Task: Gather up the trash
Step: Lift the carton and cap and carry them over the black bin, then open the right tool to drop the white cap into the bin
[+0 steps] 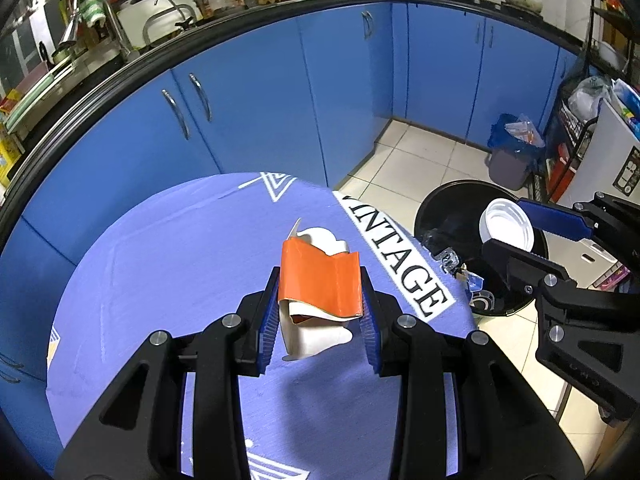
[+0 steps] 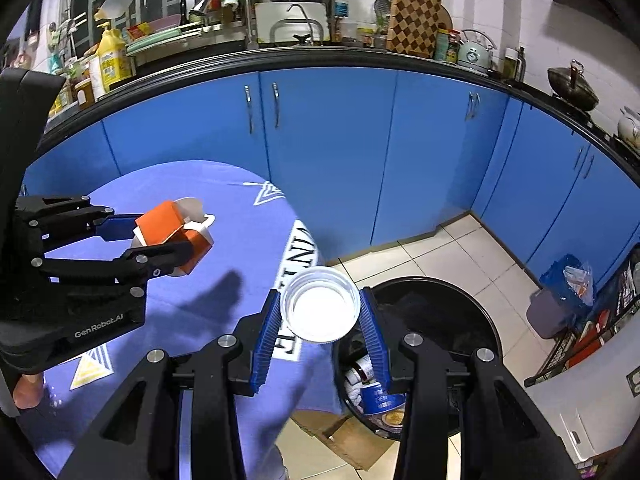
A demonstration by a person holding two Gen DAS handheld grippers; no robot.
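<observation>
My left gripper [image 1: 320, 304] is shut on a crumpled orange and white carton [image 1: 320, 284] and holds it above the purple tablecloth [image 1: 160, 280]. The carton also shows in the right wrist view [image 2: 172, 236], held in the left gripper [image 2: 160, 236]. My right gripper [image 2: 320, 312] is shut on a white plastic lid [image 2: 320, 306], at the table edge next to the black trash bin [image 2: 460, 304]. In the left wrist view the lid [image 1: 507, 229] and right gripper [image 1: 516, 232] are over the bin [image 1: 444, 208], which holds some trash.
Blue kitchen cabinets [image 1: 280, 100] curve behind the table under a cluttered counter [image 2: 280, 32]. A grey bin with a blue bag [image 1: 510, 152] stands on the tiled floor by a rack. Flat cardboard [image 2: 344, 440] lies on the floor beside the black bin.
</observation>
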